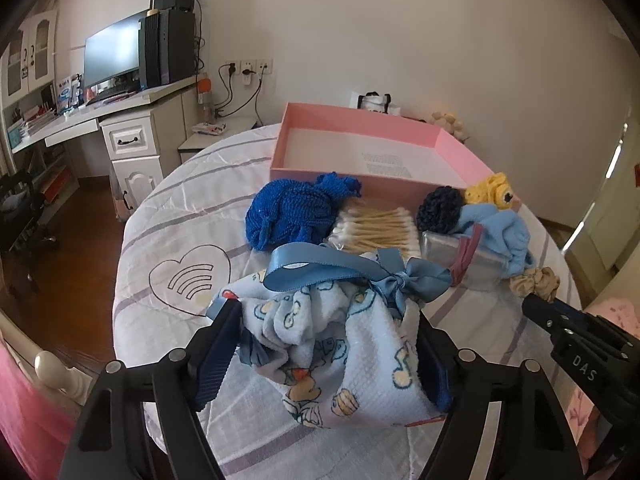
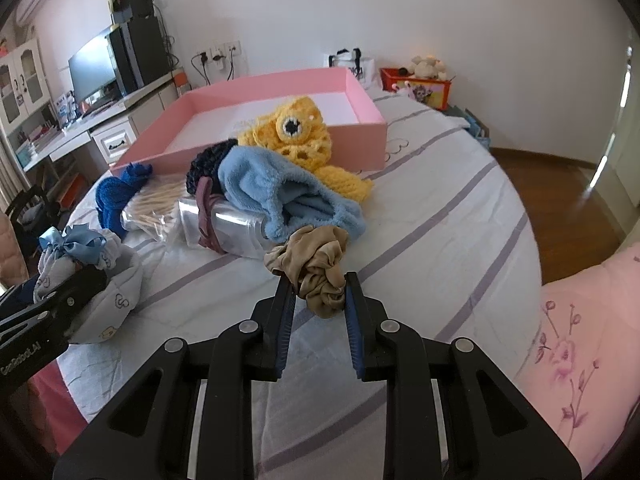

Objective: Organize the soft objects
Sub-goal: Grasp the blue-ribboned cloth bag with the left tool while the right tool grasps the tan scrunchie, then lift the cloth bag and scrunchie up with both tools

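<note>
My left gripper (image 1: 324,320) is shut on a light blue printed cloth bundle (image 1: 340,340) tied with a blue satin ribbon (image 1: 320,270), held just above the bed; it also shows in the right wrist view (image 2: 92,264). My right gripper (image 2: 318,286) is shut on a tan satin scrunchie (image 2: 316,264), seen at the right in the left wrist view (image 1: 534,282). Beyond lie a royal blue knit item (image 1: 288,212), a light blue fleece piece (image 2: 280,188), a yellow crochet toy (image 2: 296,132), a dark navy knit item (image 2: 206,164) and an empty pink box (image 1: 400,136).
A bag of cotton swabs (image 1: 376,228) and a clear plastic pack with a maroon band (image 2: 224,224) lie among the soft things on the striped white bedspread (image 2: 440,216). A desk with a monitor (image 1: 112,56) stands at the left. A pink pillow (image 2: 580,332) is at the right.
</note>
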`<state>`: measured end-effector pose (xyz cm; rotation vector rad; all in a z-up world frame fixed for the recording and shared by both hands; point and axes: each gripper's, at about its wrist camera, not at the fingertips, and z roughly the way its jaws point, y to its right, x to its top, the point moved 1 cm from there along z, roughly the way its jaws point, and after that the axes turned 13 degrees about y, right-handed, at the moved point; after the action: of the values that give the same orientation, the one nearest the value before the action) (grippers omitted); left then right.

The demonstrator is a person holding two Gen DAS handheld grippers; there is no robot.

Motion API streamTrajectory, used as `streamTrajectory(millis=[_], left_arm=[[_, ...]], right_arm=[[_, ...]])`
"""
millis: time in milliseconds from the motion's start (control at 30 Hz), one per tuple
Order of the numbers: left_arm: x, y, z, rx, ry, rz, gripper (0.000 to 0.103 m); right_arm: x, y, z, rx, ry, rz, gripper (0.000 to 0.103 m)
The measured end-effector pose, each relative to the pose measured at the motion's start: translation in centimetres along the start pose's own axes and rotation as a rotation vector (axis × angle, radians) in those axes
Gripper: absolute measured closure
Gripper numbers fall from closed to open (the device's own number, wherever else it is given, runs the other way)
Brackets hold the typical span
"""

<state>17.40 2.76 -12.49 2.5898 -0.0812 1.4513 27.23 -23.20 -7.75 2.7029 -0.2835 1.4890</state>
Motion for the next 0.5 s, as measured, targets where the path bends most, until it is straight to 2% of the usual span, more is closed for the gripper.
streamTrajectory(millis=[233,500], left_arm=[[0.8,0.7,-2.6,-0.01,0.053,0.018,0.028],[2.4,1.7,-8.0,0.0,0.193,0.052,0.028]], right_arm=[[1.3,-0.1,-2.9,-0.003,0.079,-0.001,0.081],[3.1,-0.8,-7.0,0.024,0.201,-0.013,0.081]])
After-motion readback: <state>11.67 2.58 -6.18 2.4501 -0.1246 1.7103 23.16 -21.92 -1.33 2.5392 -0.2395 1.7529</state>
